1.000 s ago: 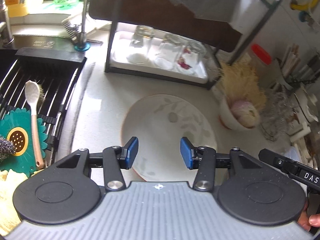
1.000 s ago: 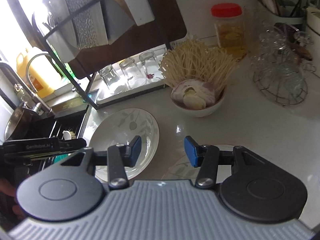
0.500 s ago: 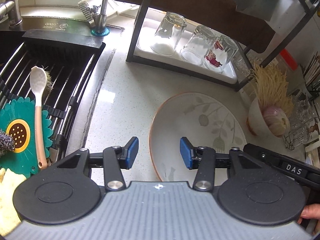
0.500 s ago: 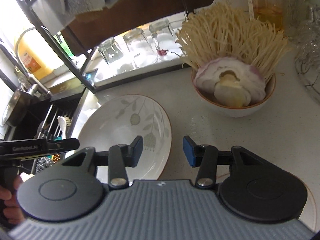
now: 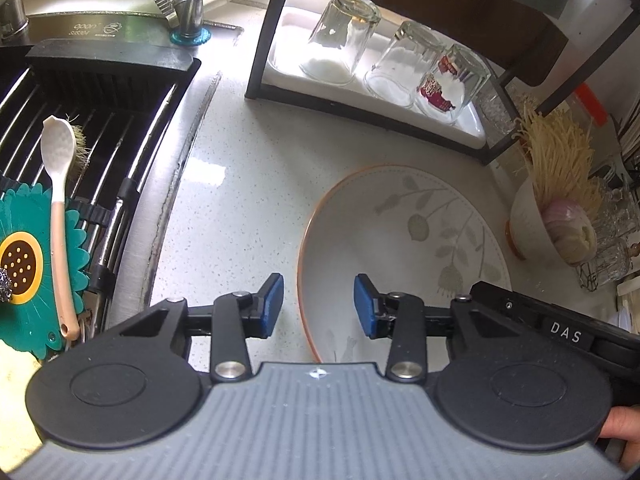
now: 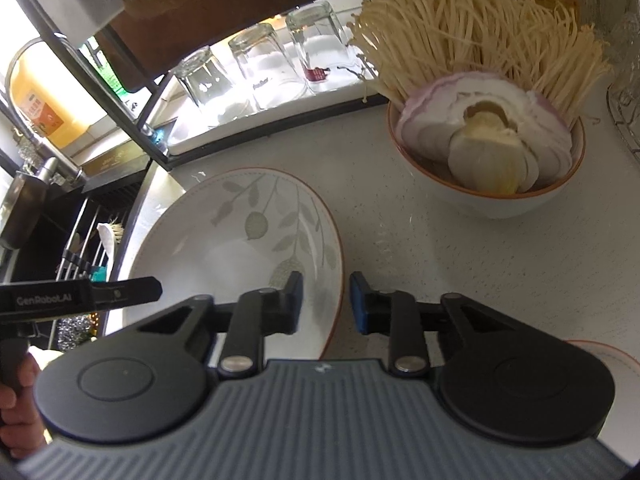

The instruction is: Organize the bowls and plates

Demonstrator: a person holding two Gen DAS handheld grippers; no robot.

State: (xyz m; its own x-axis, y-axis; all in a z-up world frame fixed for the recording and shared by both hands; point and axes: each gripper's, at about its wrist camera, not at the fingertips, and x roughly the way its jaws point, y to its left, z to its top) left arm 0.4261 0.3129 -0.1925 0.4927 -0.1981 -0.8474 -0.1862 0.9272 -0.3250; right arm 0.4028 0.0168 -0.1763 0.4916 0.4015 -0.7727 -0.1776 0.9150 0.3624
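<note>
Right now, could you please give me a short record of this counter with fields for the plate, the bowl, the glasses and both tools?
plate: leaf-patterned plate lying flat on the counter, empty
bowl: bowl holding sliced onion and enoki mushrooms, beside the plate
glasses: three glasses upside down on the rack tray
left tool: left tool closing, plate's left rim between its pads, not yet pinched
right tool: right tool closing, plate's right rim between its pads, not yet pinched

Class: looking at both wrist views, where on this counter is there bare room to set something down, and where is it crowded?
Free: the counter between the sink rack and the leaf plate, and the stretch between plate and onion bowl. Crowded: the glass tray and the corner behind the bowl.
</note>
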